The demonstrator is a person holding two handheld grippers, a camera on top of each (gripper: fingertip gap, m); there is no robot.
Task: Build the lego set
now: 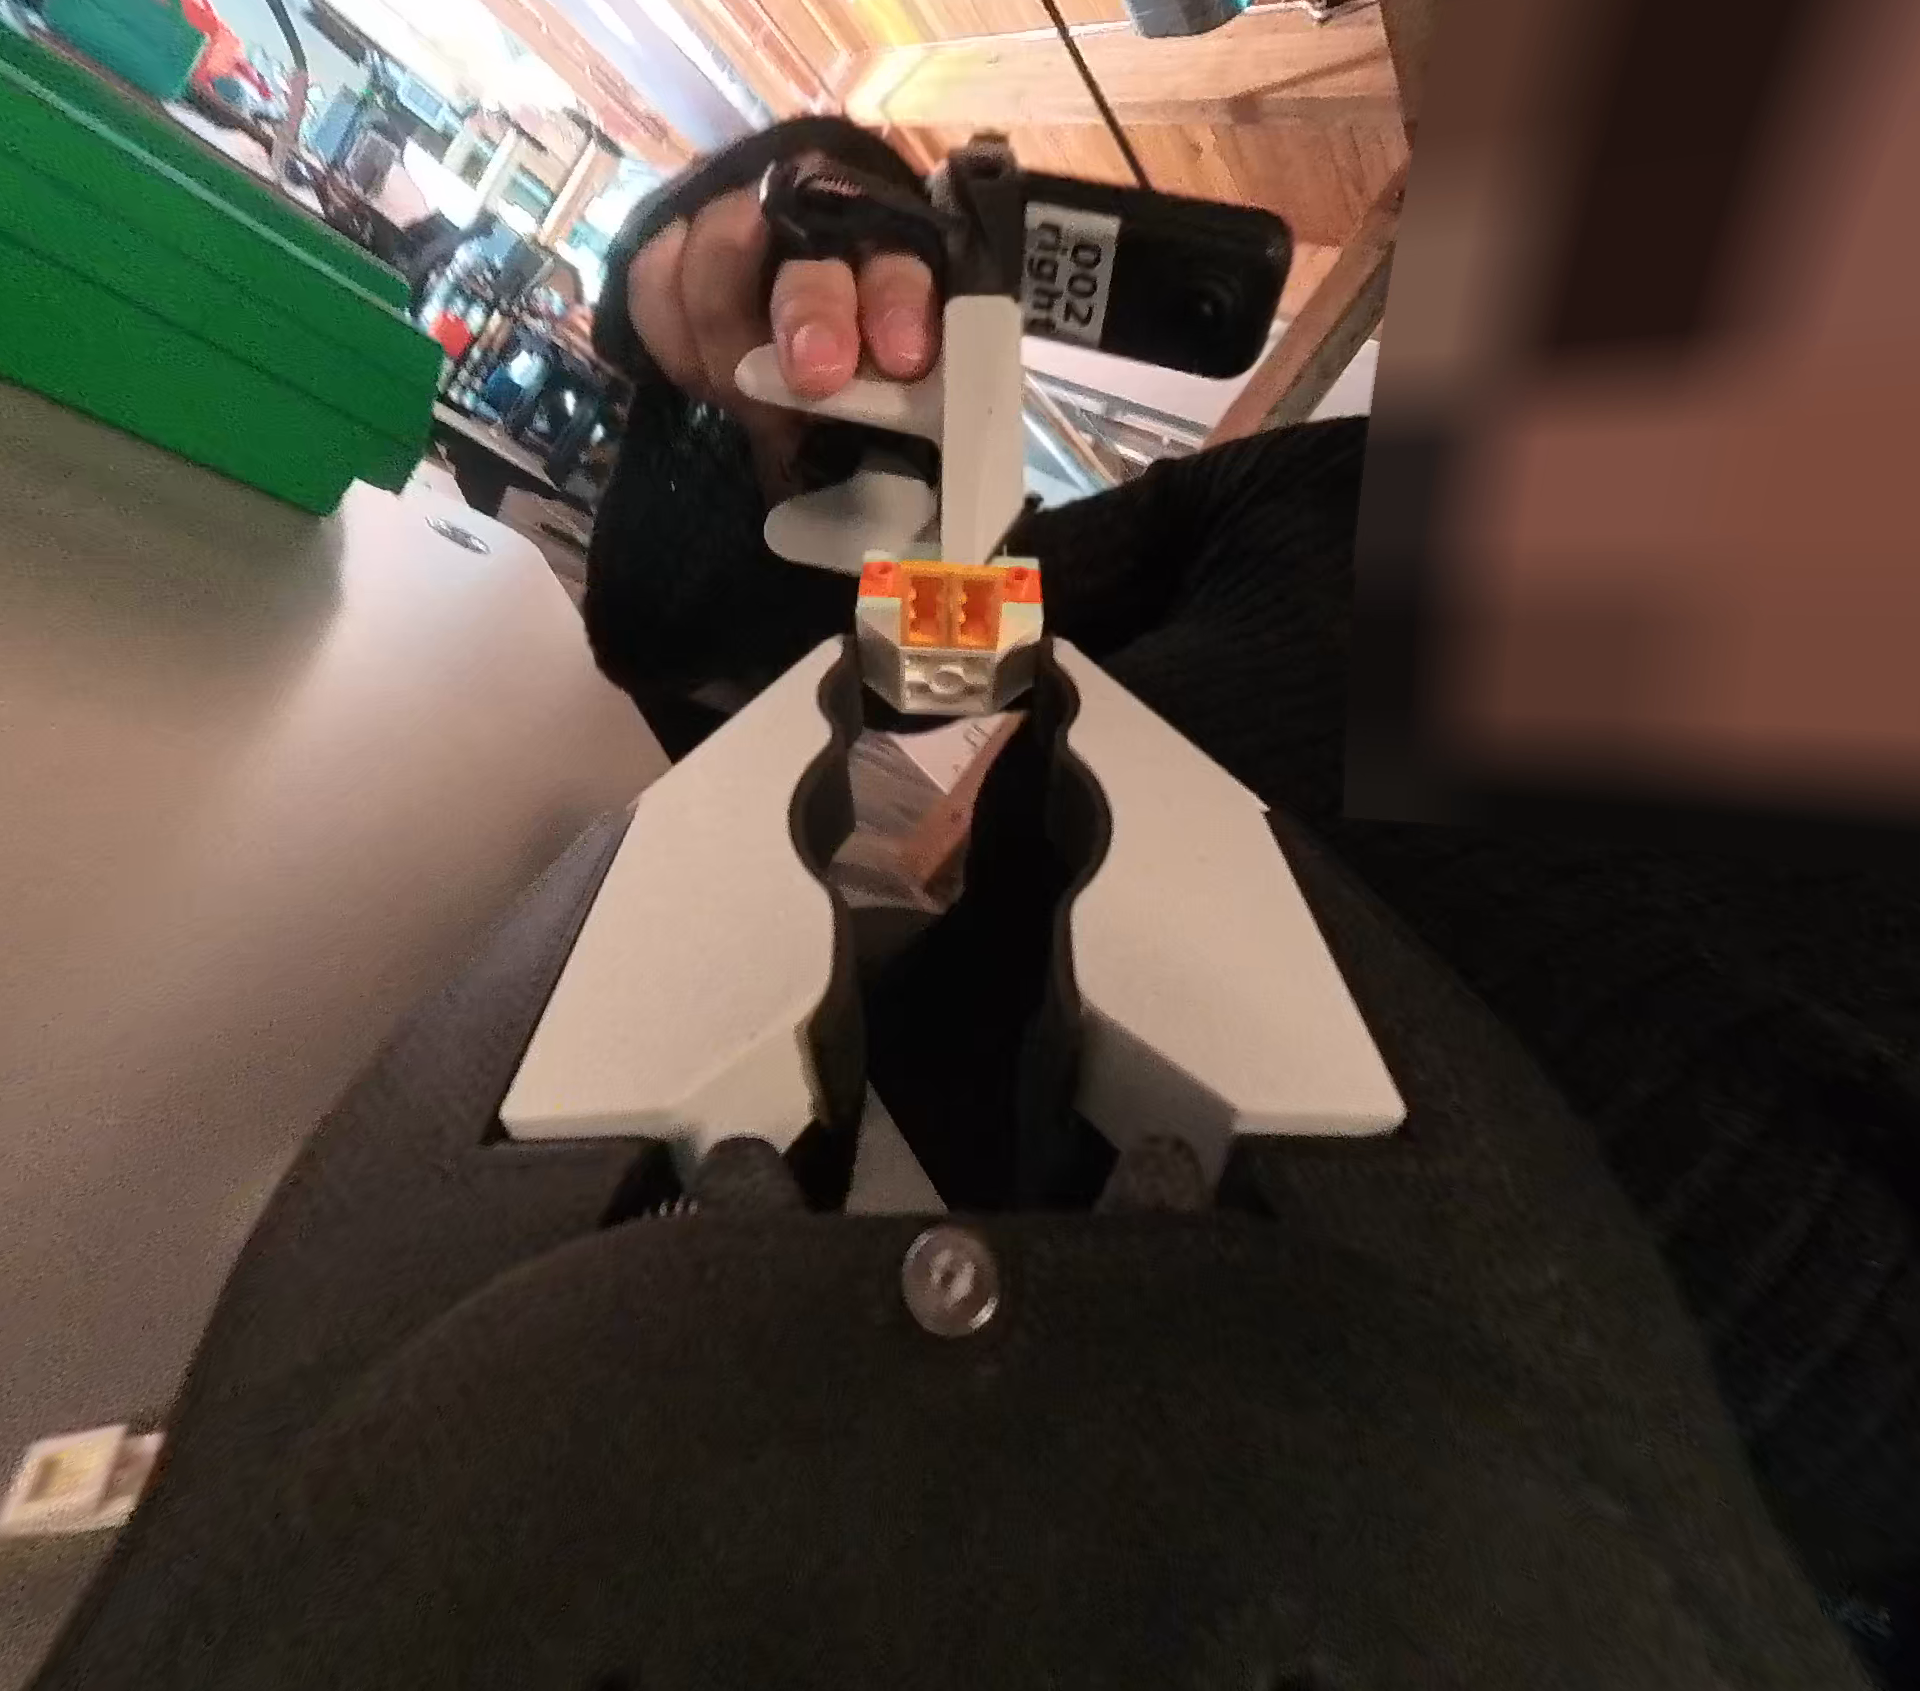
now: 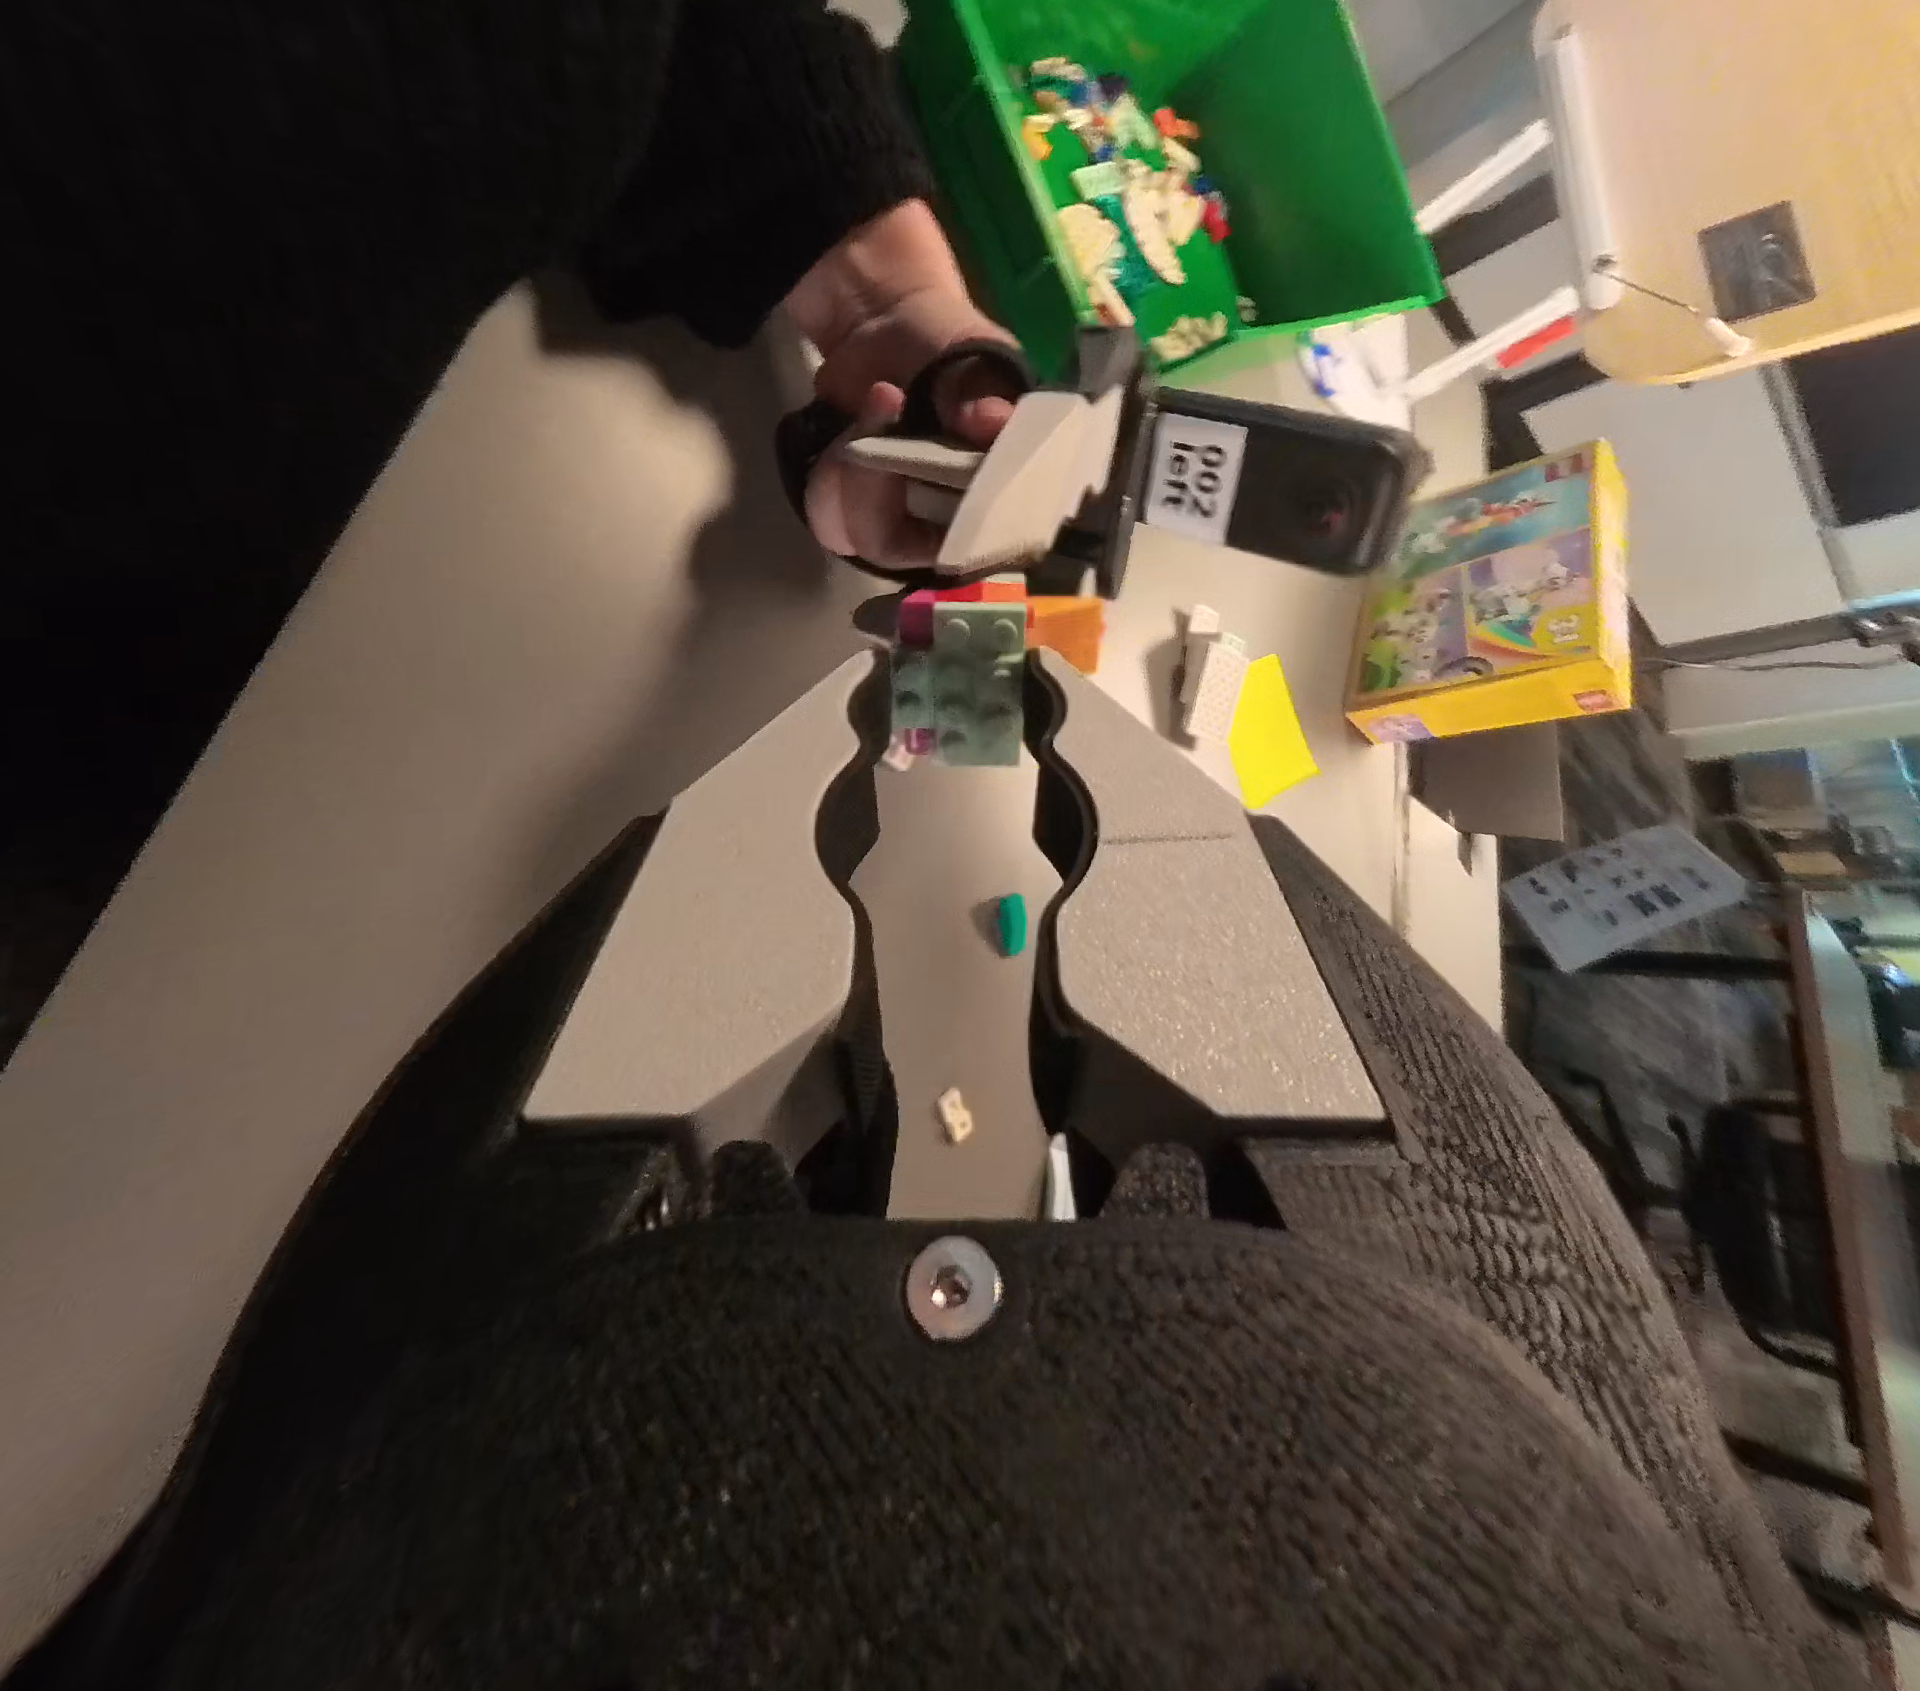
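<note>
A small lego assembly is held in the air between both grippers. In the left wrist view its underside (image 1: 948,628) shows white and orange bricks. In the right wrist view it (image 2: 966,691) shows sage-green studded plates with a magenta brick at the left and orange at the top. My left gripper (image 1: 948,675) is shut on the white-and-orange end. It also shows in the right wrist view (image 2: 987,545), meeting the assembly from above. My right gripper (image 2: 956,706) is shut on the green end. In the left wrist view it (image 1: 977,524) comes down onto the assembly.
A green bin (image 2: 1299,114) of loose bricks stands on the grey table (image 2: 520,706), with a yellow lego box (image 2: 1496,602) nearby. Loose yellow (image 2: 1268,732), white (image 2: 1210,675), orange (image 2: 1075,633), teal (image 2: 1006,924) and cream (image 2: 956,1114) pieces lie on the table. Both grippers' tips are close together, under 4 cm apart.
</note>
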